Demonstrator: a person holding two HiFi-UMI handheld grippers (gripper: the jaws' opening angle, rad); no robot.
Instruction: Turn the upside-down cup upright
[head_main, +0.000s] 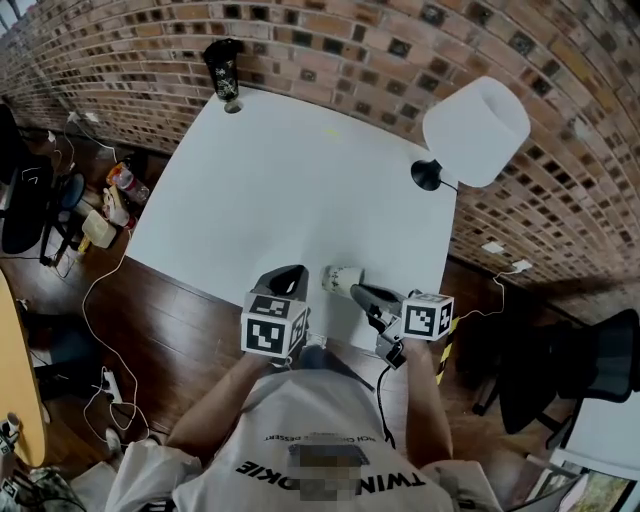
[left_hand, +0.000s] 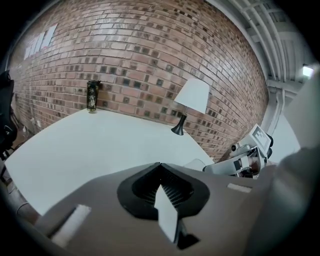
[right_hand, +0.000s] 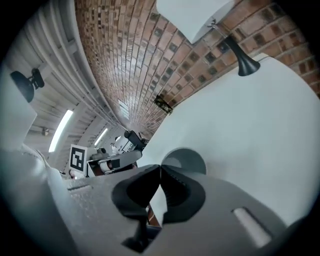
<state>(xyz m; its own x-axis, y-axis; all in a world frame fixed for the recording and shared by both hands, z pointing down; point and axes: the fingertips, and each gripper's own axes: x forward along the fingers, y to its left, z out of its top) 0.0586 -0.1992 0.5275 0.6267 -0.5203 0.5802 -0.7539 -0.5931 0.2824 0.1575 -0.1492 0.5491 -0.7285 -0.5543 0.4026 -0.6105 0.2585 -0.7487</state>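
Observation:
A pale cup (head_main: 338, 278) lies tipped on its side near the front edge of the white table (head_main: 270, 190). My right gripper (head_main: 356, 289) reaches it from the right. In the right gripper view the jaws (right_hand: 160, 168) are closed together at the edge of the cup's round end (right_hand: 189, 159), pinching its rim. My left gripper (head_main: 297, 271) sits just left of the cup, apart from it, shut with nothing between its jaws (left_hand: 160, 167). The left gripper view shows the cup (left_hand: 196, 163) at the right gripper's tip.
A white-shaded lamp (head_main: 475, 130) on a black base (head_main: 427, 175) stands at the table's right side. A dark can (head_main: 222, 68) stands at the far corner by the brick wall. Cables and bags lie on the floor at left; a black chair (head_main: 590, 370) stands at right.

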